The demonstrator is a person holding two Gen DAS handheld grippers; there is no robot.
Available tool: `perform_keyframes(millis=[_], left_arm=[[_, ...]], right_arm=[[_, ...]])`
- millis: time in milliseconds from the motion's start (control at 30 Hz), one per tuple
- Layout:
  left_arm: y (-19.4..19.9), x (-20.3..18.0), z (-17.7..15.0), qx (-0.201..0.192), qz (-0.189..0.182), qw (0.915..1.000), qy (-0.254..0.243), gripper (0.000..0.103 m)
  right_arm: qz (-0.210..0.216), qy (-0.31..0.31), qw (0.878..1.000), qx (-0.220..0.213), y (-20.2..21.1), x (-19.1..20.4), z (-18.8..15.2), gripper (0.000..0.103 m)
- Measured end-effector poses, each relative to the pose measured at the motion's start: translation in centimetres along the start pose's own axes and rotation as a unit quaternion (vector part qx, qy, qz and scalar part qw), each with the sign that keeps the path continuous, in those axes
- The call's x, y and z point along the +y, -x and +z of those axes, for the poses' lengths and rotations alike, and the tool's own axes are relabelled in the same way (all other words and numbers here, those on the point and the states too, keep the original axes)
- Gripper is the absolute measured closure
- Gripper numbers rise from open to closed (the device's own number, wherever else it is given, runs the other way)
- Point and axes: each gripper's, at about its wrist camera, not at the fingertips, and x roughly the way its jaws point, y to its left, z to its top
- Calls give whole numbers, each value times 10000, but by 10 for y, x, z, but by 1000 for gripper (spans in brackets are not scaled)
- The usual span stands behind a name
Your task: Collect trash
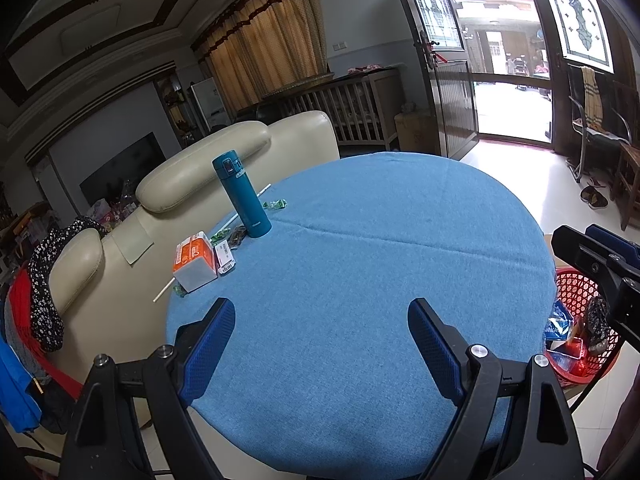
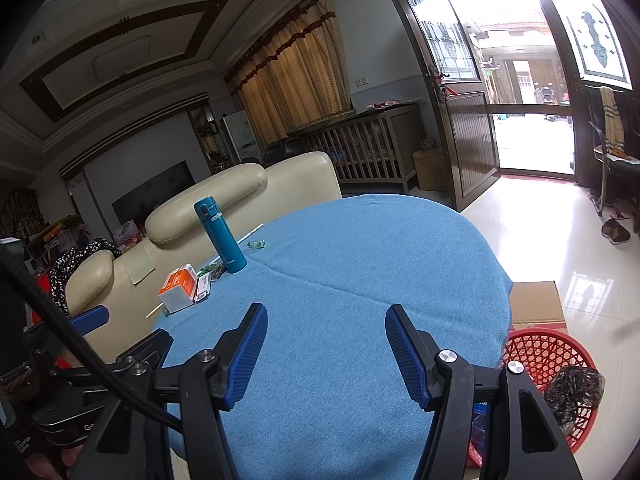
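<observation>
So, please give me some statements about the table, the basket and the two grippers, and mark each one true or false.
1. The teal bottle stands upright on the blue tablecloth. True.
2. The left gripper holds a wrapper. False: its jaws are open with nothing between them.
3. The red basket sits on the table. False: it is on the floor beside the table.
4. The orange and white box is near the table's sofa-side edge. True.
5. The right gripper is open and holds nothing. True.
</observation>
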Motion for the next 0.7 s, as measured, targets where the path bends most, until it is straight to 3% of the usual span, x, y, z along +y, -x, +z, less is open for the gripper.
perform_keyframes(millis=[700], left_arm=[[-1,2,1,15,2,10000,46,14]], right_arm=[[3,-6,10000,-5,-1,0,-1,38]])
